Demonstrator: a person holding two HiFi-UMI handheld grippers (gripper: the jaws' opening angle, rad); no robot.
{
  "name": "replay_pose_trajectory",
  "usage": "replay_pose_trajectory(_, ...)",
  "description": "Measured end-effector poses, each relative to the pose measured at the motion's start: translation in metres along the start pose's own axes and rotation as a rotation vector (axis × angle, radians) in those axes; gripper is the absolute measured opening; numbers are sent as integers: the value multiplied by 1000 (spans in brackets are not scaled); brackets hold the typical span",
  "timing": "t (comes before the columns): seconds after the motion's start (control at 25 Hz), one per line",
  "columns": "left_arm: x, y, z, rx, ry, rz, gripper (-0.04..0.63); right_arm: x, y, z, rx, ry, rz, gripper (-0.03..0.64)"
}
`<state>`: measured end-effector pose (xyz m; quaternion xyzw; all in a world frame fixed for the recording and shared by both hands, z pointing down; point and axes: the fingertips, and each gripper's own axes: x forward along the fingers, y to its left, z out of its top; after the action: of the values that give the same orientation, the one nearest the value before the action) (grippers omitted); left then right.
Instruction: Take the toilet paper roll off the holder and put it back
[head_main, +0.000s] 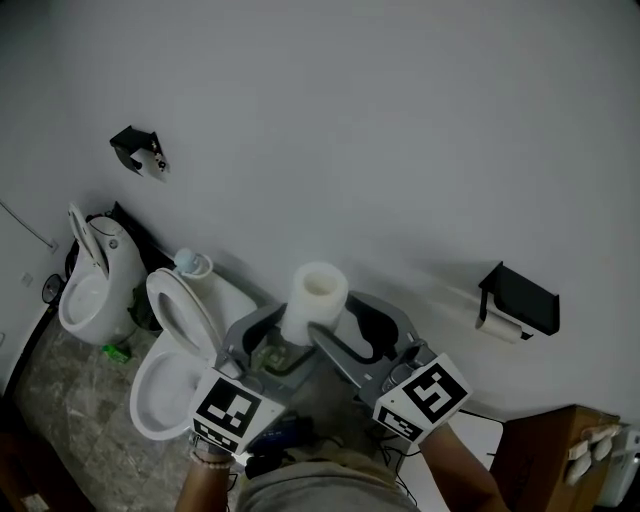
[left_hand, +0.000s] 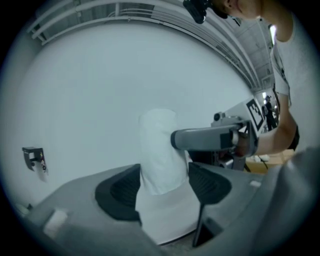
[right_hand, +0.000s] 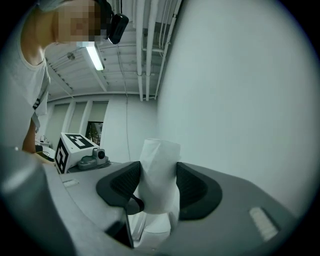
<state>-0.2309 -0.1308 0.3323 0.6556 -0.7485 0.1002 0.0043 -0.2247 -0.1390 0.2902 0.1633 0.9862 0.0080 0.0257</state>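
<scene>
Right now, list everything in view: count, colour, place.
toilet paper roll: 1, white, upright at centre, between both grippers' jaws
right wall holder: 1, black, on the wall at right, a white roll under it
left wall holder: 1, black, on the wall at upper left
toilet: 1, white, lid raised, lower left
second fixture: 1, white, far left, kind unclear
small object: 1, green, on the floor between the two fixtures
cabinet: 1, brown wood, lower right corner
left gripper: 1, grey, jaws apart around the roll
right gripper: 1, grey, jaws squeezing the roll
</scene>
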Motion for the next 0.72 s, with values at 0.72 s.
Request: replay_pose_trajectory(0.72,-1,-4,0,30,0,-16,248,1,6,-1,-15,15,-6,235)
